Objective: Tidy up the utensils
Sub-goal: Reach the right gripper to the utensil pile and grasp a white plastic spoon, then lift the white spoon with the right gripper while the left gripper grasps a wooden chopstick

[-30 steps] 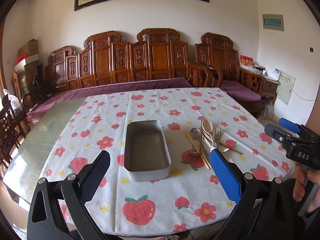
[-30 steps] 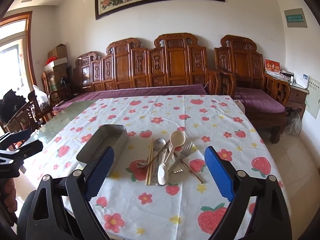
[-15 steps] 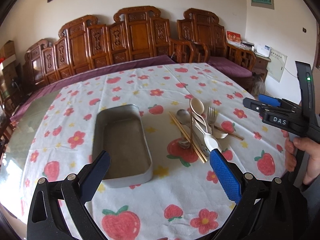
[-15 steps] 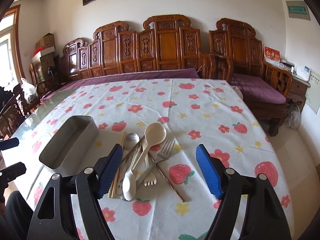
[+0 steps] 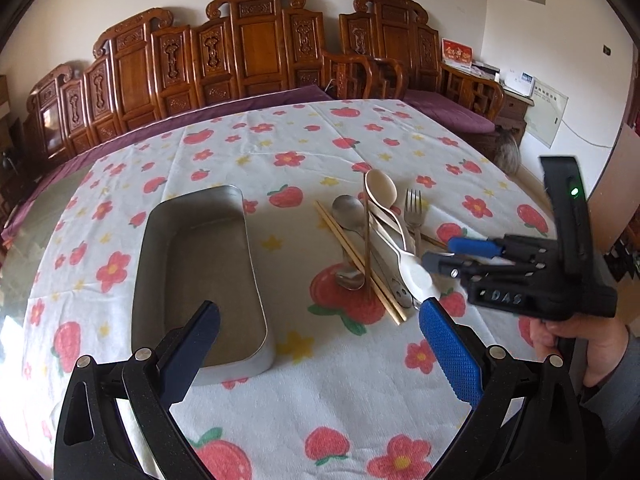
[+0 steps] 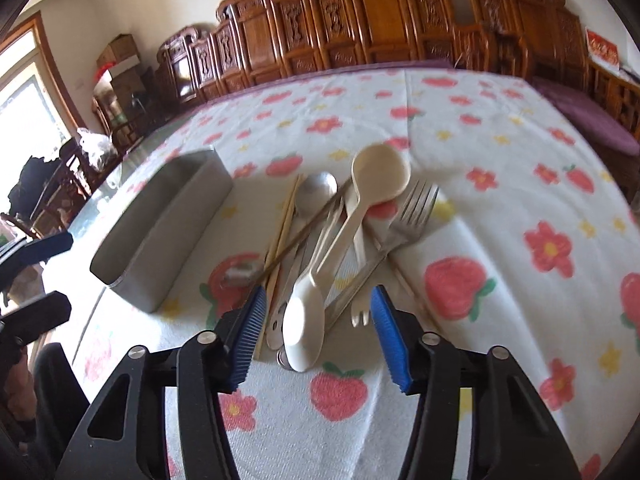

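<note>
Right wrist view, nearest first: the right gripper (image 6: pixel 316 336) hangs with its blue pads spread wide and nothing between them, low over the near end of the utensil heap. Directly between the pads lies the bowl of a cream plastic spoon (image 6: pixel 306 326), its handle running away to cross a second cream spoon (image 6: pixel 380 172). Just left of it sit the ends of steel pieces and a pair of wooden chopsticks (image 6: pixel 282 228); just right of it runs a steel fork (image 6: pixel 400 224), tines far. A steel spoon (image 6: pixel 318 192) shows farther back in the pile. Left of the heap and a little apart stands the metal tray (image 6: pixel 160 232), with nothing visible in it.

From the left wrist view the left gripper (image 5: pixel 320 344) is likewise wide open and holds nothing, hovering over the floral tablecloth (image 5: pixel 320 400) beside the tray's near end.

My judgement: the first pick is in hand, with no utensil in the tray yet. The next move calls for lowering onto the near cream spoon and closing on it alone, since the pieces overlap and a careless pinch could drag neighbours along, then carrying it left to the tray
</note>
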{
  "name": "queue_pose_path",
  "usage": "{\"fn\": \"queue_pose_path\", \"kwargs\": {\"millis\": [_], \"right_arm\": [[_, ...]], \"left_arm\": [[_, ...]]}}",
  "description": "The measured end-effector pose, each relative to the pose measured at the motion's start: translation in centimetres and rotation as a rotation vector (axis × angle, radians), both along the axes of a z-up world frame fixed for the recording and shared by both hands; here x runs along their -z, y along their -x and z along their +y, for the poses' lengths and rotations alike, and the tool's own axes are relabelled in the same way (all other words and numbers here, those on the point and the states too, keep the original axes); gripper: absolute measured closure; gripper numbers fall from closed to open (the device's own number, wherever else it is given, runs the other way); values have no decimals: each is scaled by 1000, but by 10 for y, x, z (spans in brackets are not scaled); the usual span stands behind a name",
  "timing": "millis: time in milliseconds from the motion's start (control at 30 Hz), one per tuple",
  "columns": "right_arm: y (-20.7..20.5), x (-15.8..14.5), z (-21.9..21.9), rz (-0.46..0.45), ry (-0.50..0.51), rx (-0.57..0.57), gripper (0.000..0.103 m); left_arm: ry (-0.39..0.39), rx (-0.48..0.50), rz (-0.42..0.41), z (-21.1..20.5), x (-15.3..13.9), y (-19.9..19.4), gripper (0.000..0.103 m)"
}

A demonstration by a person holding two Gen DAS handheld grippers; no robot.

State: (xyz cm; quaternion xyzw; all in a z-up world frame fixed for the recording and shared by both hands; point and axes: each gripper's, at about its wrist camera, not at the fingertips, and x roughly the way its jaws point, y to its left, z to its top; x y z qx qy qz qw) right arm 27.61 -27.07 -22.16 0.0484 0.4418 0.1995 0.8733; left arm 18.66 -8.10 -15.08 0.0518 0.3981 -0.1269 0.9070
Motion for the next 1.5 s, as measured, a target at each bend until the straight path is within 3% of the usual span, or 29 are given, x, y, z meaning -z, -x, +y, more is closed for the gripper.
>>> {"fn": "queue_pose_path", "kwargs": {"millis": [300,500,633,800,967,1167,1500], "right_arm": [[0,16,15,58,38,-29,66],[4,18,23,67,53,-48,67],[6,16,28,65,59,-65,73],[11,-1,11,33,-20,-38,98],[17,-16,-4,7,-76,-25,100],[23,-39,-20,-58,-162,-23,100],[13,-36,-46,-68,-131,62,100]], "left_arm": [[13,-15,8,7,3,-5,7],[3,-12,19,3,8,0,7],[5,-17,31,3,11,2,7],[-12,-18,30,2,9,-1,12],[-24,-7,41,-2,12,-11,17],[-25,28,85,-17,25,-29,35],[-6,115,170,-57,48,-69,70]]}}
